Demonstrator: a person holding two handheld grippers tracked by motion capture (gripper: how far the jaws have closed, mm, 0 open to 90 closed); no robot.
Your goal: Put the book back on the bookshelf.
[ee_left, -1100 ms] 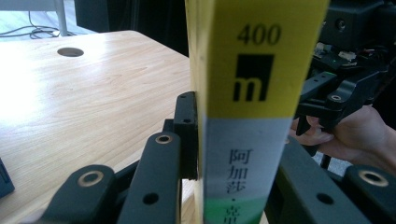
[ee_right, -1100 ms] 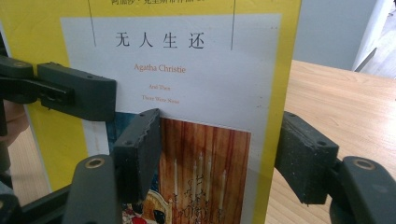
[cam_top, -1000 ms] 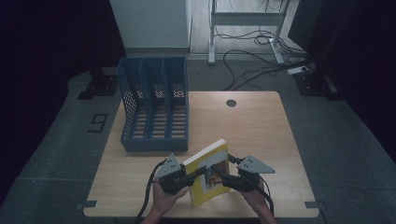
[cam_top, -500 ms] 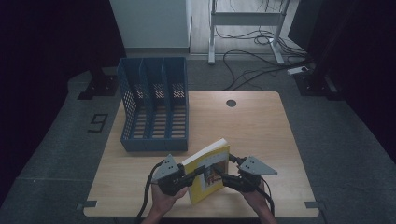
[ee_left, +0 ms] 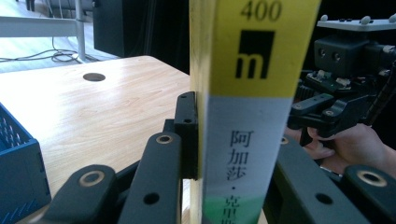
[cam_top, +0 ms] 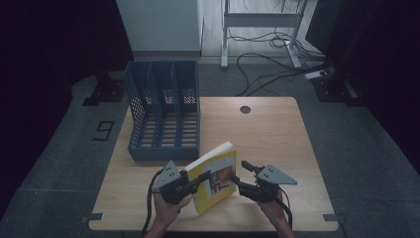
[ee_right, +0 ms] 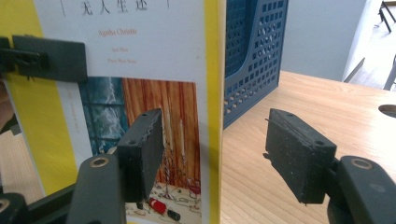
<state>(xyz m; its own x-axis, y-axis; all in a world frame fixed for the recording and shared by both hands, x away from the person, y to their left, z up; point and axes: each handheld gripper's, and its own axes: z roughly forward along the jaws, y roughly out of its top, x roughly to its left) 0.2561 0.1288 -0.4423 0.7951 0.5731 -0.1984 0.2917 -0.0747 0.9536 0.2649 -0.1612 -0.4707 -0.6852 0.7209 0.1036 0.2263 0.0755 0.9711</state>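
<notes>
A yellow paperback book (cam_top: 218, 174) stands tilted on its edge near the table's front. My left gripper (cam_top: 197, 180) is shut on it. In the left gripper view the spine (ee_left: 252, 107) fills the gap between the jaws, and one pad (ee_left: 187, 135) presses on its side. My right gripper (cam_top: 239, 173) is open just right of the book. In the right gripper view (ee_right: 219, 156) the book's cover (ee_right: 154, 70) rises behind the left pad (ee_right: 142, 151), its edge is between the jaws, and neither pad presses on it.
A blue three-slot file rack (cam_top: 166, 116) stands at the back left of the wooden table (cam_top: 277, 134), close behind the book. A round cable hole (cam_top: 245, 109) is in the table's far middle. Beyond the table are a desk frame and cables on the floor.
The left gripper with the book has edged slightly to the left. The right gripper has kept still.
</notes>
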